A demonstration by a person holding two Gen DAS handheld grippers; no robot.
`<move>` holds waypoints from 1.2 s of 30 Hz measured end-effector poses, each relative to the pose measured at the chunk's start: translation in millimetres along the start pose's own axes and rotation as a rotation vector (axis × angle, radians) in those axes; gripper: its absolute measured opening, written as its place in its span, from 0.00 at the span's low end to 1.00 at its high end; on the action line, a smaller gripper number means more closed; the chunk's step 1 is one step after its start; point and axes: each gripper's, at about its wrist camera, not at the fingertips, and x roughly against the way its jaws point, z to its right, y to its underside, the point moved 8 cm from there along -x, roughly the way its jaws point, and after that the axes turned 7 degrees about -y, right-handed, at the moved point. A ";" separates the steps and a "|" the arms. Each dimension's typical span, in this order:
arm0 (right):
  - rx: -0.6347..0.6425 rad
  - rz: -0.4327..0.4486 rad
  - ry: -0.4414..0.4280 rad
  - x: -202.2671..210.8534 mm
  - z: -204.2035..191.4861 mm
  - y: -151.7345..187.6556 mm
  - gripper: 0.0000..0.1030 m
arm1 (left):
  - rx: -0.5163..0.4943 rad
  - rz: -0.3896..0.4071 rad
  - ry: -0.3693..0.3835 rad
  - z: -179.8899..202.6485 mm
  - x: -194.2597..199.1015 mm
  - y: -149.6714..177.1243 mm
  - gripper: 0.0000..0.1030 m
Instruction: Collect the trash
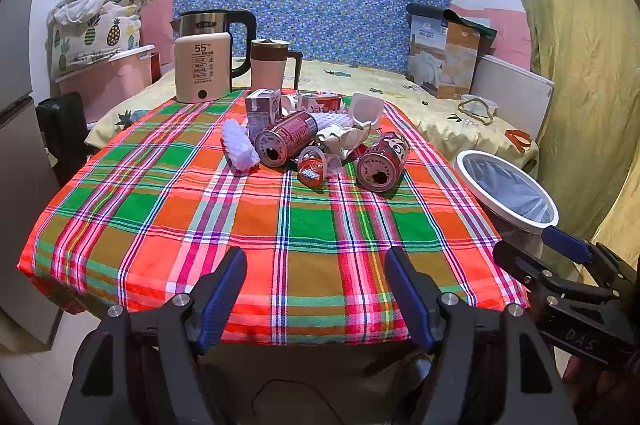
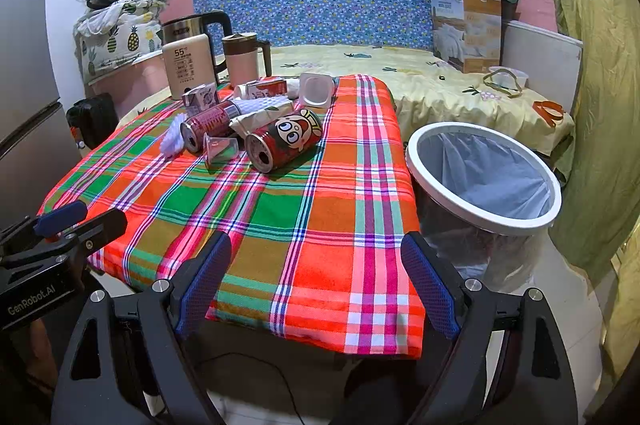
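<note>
A table with a bright checked cloth (image 1: 256, 225) is seen from both cameras. A small heap of trash is piled near the far end of the cloth. Two red cans are lying on their sides with their open tops facing the cameras: one with a cartoon face (image 2: 284, 141) and one with small writing (image 1: 285, 139). A clear plastic cup (image 2: 220, 149) is tipped over between them. A white foam net (image 1: 240, 145) is lying just left of the cans. Crumpled paper (image 1: 346, 141), two small drink cartons (image 1: 262, 109) and an upside-down white cup (image 1: 366, 111) are seen behind them. What is left inside the cans cannot be told.

A round bin with a white rim (image 2: 484, 177) is standing on the floor just beside the right edge of the table. A blue-grey bag is fitted inside it, and no trash is seen in the bag.

A kettle (image 1: 204, 65) and a pink jug (image 1: 270, 65) are standing at the far left corner.

The left gripper (image 1: 316, 289) is held over the near edge of the table, spread wide, with nothing between its fingers. The right gripper (image 2: 316, 285) is spread wide too, and nothing is pinched.
</note>
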 end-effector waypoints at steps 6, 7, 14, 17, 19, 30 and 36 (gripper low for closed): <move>0.001 -0.001 0.000 0.0 0.2 0.1 0.85 | 0.000 0.000 0.000 -0.2 -0.4 0.0 0.69; 0.000 -0.001 0.000 -0.2 0.6 0.2 0.85 | 0.000 0.000 0.000 -0.3 -0.5 0.1 0.69; 0.001 -0.002 0.000 -0.6 0.4 0.3 0.85 | 0.002 -0.004 0.000 -1.1 -2.5 0.9 0.69; 0.000 -0.005 0.000 -2.2 2.1 0.6 0.85 | 0.004 -0.008 0.000 -2.6 -6.5 1.3 0.69; -0.002 -0.008 0.000 -3.5 1.9 0.5 0.85 | 0.005 -0.011 0.002 -3.7 -9.4 1.3 0.69; -0.006 -0.024 -0.008 -12.7 1.9 -5.2 0.85 | 0.003 -0.023 0.025 -6.2 -29.3 -5.6 0.69; -0.017 -0.028 -0.023 -19.0 3.3 -15.5 0.85 | 0.001 -0.033 0.039 -6.4 -48.3 -20.5 0.69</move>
